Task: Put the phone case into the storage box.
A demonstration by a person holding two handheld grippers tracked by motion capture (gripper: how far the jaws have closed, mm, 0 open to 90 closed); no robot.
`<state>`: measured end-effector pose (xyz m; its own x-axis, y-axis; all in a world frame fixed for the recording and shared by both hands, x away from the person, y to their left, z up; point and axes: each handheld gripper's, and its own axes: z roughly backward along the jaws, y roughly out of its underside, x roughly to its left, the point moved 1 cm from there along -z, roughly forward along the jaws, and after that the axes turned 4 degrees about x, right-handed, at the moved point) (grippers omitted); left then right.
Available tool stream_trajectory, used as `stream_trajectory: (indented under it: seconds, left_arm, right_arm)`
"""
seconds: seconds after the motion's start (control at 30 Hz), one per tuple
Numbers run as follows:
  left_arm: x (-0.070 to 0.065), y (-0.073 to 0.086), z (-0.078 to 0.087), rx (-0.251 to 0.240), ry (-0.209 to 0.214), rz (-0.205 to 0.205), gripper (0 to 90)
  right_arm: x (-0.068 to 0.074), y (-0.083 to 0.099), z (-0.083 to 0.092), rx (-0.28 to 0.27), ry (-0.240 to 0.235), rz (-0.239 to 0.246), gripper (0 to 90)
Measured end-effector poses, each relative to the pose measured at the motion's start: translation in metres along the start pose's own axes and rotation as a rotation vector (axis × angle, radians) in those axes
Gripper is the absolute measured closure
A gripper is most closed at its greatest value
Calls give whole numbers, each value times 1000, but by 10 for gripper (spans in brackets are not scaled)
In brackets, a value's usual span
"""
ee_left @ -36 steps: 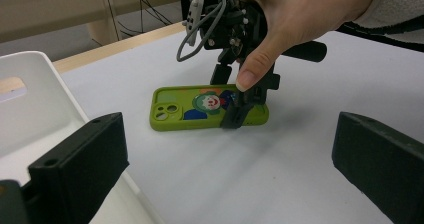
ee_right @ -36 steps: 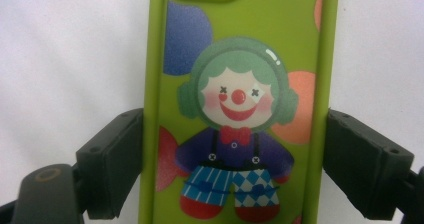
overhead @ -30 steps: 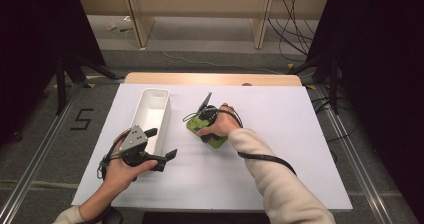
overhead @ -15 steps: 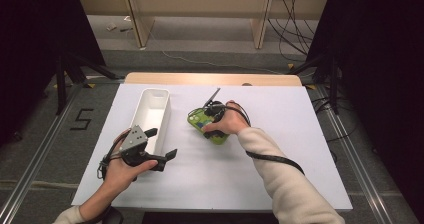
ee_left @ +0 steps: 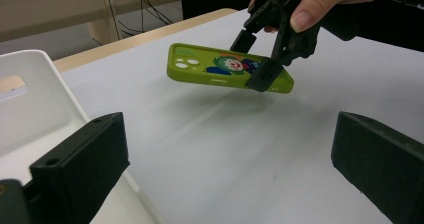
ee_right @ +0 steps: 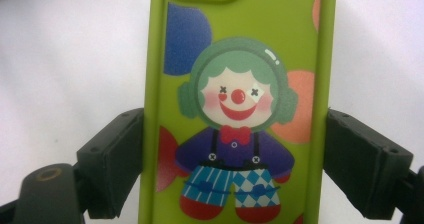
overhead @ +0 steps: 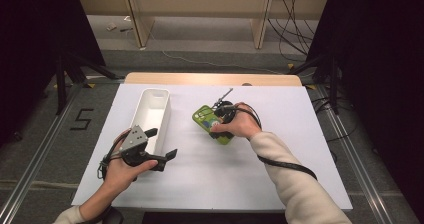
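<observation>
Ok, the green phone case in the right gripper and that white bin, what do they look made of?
Phone case: looks like soft silicone or rubbery plastic, matte lime green with rounded raised edges and a printed clown; whether it flexes can't be told. Right gripper clamps its long sides. White bin: probably rigid moulded plastic, smooth with a slight sheen, thin walls, rounded corners and a handle cutout.

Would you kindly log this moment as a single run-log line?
right tongs: shut on green clown-print phone case, clear of white table | left tongs: open, empty, beside white plastic bin
</observation>
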<state>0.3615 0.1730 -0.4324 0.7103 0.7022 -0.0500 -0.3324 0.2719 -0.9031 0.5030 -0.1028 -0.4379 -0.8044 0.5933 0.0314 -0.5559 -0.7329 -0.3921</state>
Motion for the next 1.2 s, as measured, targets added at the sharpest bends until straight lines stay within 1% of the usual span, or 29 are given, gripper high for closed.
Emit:
stream_trajectory:
  seconds: [0.03, 0.13, 0.33, 0.47, 0.63, 0.77, 0.83, 0.97, 1.0, 1.13, 1.2]
  left_arm:
    - [0, 0, 0, 0, 0, -1, 11]
    - [0, 0, 0, 1, -1, -2, 12]
    - [0, 0, -1, 2, -1, 0, 12]
    - [0, 0, -1, 2, -1, -2, 13]
    - [0, 0, -1, 1, -1, -2, 13]
    - [-1, 0, -1, 3, 0, -4, 14]
    - [-1, 0, -1, 3, -1, -5, 14]
    - [-1, -1, -1, -1, -5, -1, 15]
    - [-2, -1, -1, -2, -3, -4, 15]
    - [-3, -6, -4, -25, -1, 11, 23]
    - [-4, -10, -6, -38, 0, 17, 25]
  right_arm:
    - [-1, 2, 1, -9, 0, 6, 167]
    - [-2, 10, 6, -30, -8, 2, 167]
    - [-7, 24, 14, -60, -34, -17, 167]
    - [-10, 32, 20, -92, -43, -10, 167]
    - [-10, 41, 27, -160, -47, 3, 167]
    - [-6, 49, 33, -208, -57, 5, 166]
    - [-5, 53, 35, -240, -57, 16, 166]
    - [-2, 62, 40, -297, -55, 13, 166]
    - [-1, 65, 41, -307, -51, 15, 166]
    - [2, 76, 45, -363, -29, 6, 166]
    - [2, 82, 46, -404, -12, 4, 166]
